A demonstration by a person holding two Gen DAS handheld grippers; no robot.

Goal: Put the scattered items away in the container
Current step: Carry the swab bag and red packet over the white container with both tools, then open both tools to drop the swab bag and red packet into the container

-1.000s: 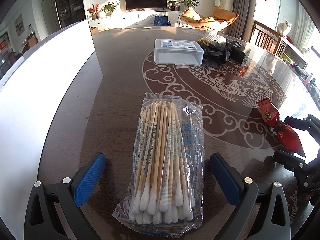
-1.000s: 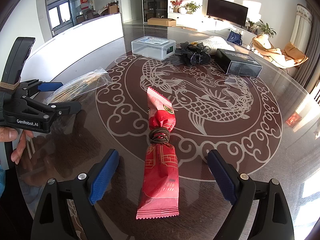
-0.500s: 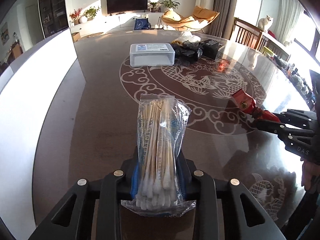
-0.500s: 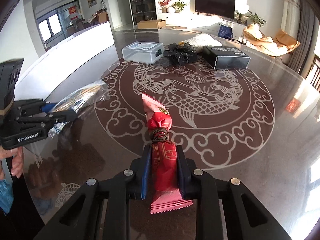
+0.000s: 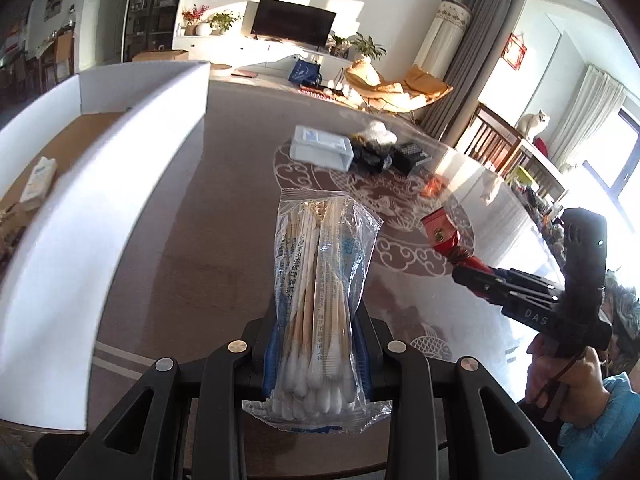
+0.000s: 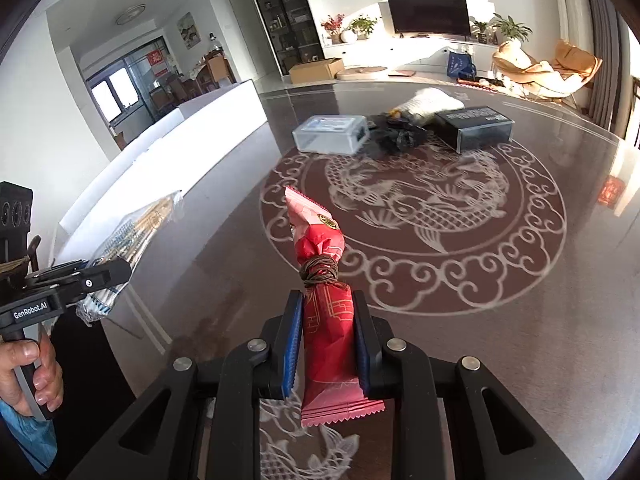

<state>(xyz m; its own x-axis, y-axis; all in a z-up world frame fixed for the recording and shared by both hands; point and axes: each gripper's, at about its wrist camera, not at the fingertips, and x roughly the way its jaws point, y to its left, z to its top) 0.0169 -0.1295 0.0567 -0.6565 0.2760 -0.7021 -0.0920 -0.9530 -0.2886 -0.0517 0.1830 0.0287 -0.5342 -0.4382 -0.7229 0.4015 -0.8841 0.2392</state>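
Observation:
My left gripper [image 5: 318, 354] is shut on a clear bag of cotton swabs [image 5: 320, 280], held above the dark table with the swab heads toward the camera. My right gripper [image 6: 326, 346] is shut on a red snack packet [image 6: 322, 280] tied round the middle with brown cord, also lifted off the table. The white box [image 5: 100, 184] serving as the container stands at the left of the left wrist view, with a small packet [image 5: 38, 180] lying inside. From the right wrist view the left gripper [image 6: 96, 276] and its bag [image 6: 132, 236] show at the left.
At the far side of the table [image 6: 440, 240] lie a clear plastic case [image 6: 330, 133], a black tangle [image 6: 394, 136], a black box [image 6: 474, 126] and a white bundle [image 6: 432, 102]. A hand [image 5: 560, 372] grips the right tool. Chairs stand beyond the table's right edge.
Both grippers closed, the left on the swab bag and the right on the red packet, then lifted them. The left has swung toward the white box, whose inside is now in view.

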